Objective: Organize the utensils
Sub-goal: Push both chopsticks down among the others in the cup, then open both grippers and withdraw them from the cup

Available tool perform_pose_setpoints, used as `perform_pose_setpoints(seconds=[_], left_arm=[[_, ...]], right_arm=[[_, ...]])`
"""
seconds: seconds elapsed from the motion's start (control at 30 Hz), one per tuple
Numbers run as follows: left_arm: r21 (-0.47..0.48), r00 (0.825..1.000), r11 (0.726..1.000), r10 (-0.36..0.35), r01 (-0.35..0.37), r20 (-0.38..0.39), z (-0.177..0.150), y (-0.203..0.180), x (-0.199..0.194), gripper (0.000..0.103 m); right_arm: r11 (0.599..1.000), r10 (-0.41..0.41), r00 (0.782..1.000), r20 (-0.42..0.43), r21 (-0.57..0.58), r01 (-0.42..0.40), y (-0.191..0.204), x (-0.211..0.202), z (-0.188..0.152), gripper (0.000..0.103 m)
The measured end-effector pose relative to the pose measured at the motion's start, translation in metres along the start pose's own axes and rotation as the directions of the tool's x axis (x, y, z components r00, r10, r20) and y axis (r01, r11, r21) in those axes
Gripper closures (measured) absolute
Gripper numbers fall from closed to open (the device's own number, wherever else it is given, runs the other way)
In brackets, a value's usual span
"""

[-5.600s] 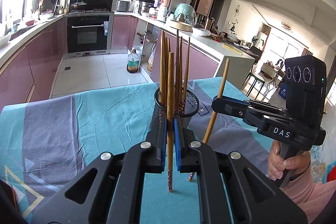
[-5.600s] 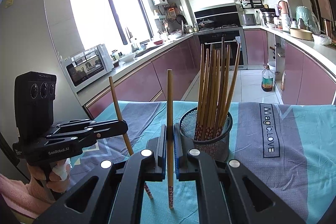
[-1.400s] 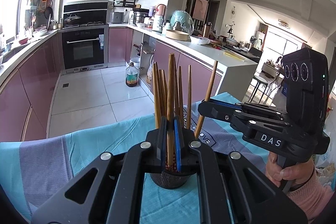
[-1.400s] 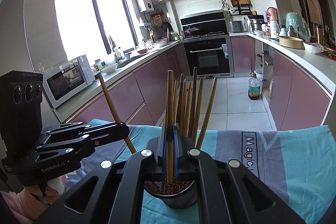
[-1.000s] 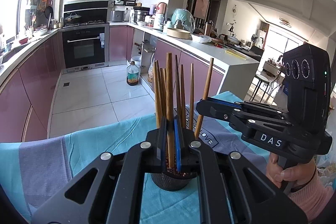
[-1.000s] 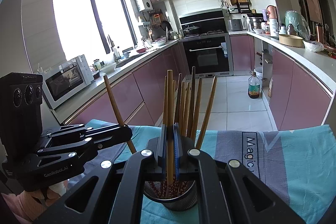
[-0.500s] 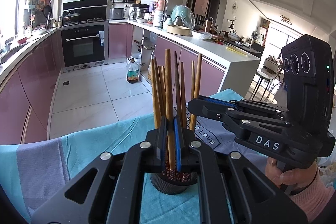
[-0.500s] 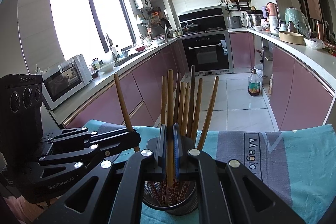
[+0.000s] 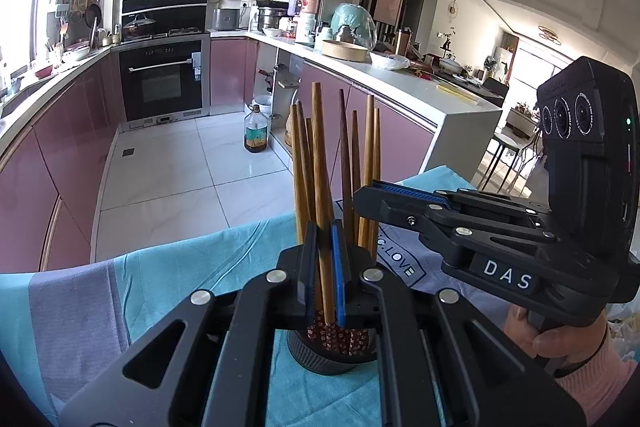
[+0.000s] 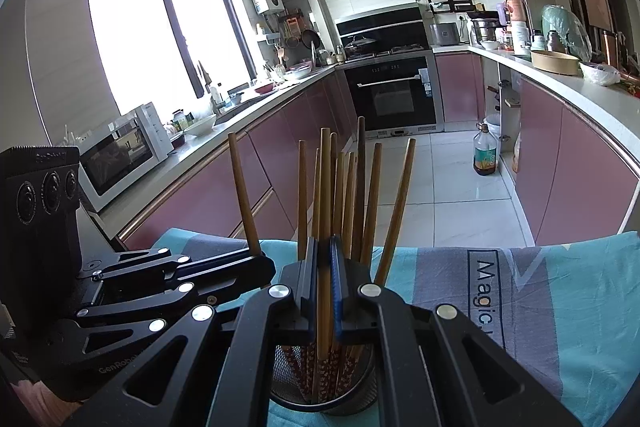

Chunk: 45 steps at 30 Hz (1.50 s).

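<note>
- On the table, a teal and grey cloth [image 10: 568,307] covers the top, printed with lettering; kitchen counters with mauve cabinet fronts [image 9: 72,147] run behind it on both sides.
- Near the cloth's front edge stands a black mesh holder [image 10: 360,393], upright, crowded with wooden chopsticks [image 10: 362,187] whose patterned red ends sit down inside it and whose plain ends fan upward.
- Directly over that holder sits the right gripper [image 10: 325,291]: its jaws are pressed together on a single chopstick [image 10: 325,187], which stands nearly upright, its patterned lower end already down inside the holder among the others.
- Just to the left of the holder in the right wrist view, the left gripper [image 9: 325,279] comes in from the side, likewise clamped tight on one chopstick of its own [image 9: 320,155]. In the left wrist view this stick passes between the blue pads [image 9: 338,275] and its lower end reaches into the holder's mouth.
- Both gripped sticks stand close together, each leaning only slightly; whether either tip touches the holder's bottom cannot be told.
- At the right edge of the left wrist view, a hand [image 9: 560,339] with a pink sleeve grasps the right gripper's handle.
</note>
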<state>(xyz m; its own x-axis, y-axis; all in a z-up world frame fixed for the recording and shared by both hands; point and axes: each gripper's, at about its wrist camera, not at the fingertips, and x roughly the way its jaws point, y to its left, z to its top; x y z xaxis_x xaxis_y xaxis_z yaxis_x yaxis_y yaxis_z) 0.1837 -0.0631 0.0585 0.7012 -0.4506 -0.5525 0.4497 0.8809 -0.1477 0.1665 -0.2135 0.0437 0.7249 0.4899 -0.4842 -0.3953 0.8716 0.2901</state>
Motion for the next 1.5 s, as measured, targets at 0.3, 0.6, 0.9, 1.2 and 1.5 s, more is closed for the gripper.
perform_pose_setpoints(seconds=[0.3, 0.6, 0.9, 1.2, 1.5], left_arm=[[-0.012, 1.0, 1.0, 0.002, -0.002, -0.03, 0.001, 0.007, 0.015, 0.095], [-0.008, 0.999, 1.0, 0.004, -0.004, -0.034, -0.003, 0.01, 0.017, 0.095], [0.01, 0.998, 0.998, 0.056, -0.056, 0.014, -0.01, 0.009, 0.001, 0.075], [-0.022, 0.989, 0.992, 0.129, -0.127, 0.07, -0.032, 0.02, -0.023, 0.038], [-0.047, 0.964, 0.976, 0.217, -0.212, 0.151, -0.067, 0.035, -0.064, 0.006]], right_arm=[[1.0, -0.006, 1.0, -0.01, 0.005, 0.006, 0.0, 0.005, 0.001, 0.097], [1.0, -0.003, 1.0, -0.014, 0.006, 0.003, -0.001, 0.007, 0.0, 0.096], [1.0, -0.016, 1.0, -0.008, 0.003, 0.016, -0.002, 0.004, -0.006, 0.09], [0.998, -0.054, 0.998, 0.015, -0.013, 0.054, 0.0, -0.013, -0.024, 0.065], [0.989, -0.137, 0.988, 0.074, -0.053, 0.141, 0.012, -0.033, -0.056, 0.023]])
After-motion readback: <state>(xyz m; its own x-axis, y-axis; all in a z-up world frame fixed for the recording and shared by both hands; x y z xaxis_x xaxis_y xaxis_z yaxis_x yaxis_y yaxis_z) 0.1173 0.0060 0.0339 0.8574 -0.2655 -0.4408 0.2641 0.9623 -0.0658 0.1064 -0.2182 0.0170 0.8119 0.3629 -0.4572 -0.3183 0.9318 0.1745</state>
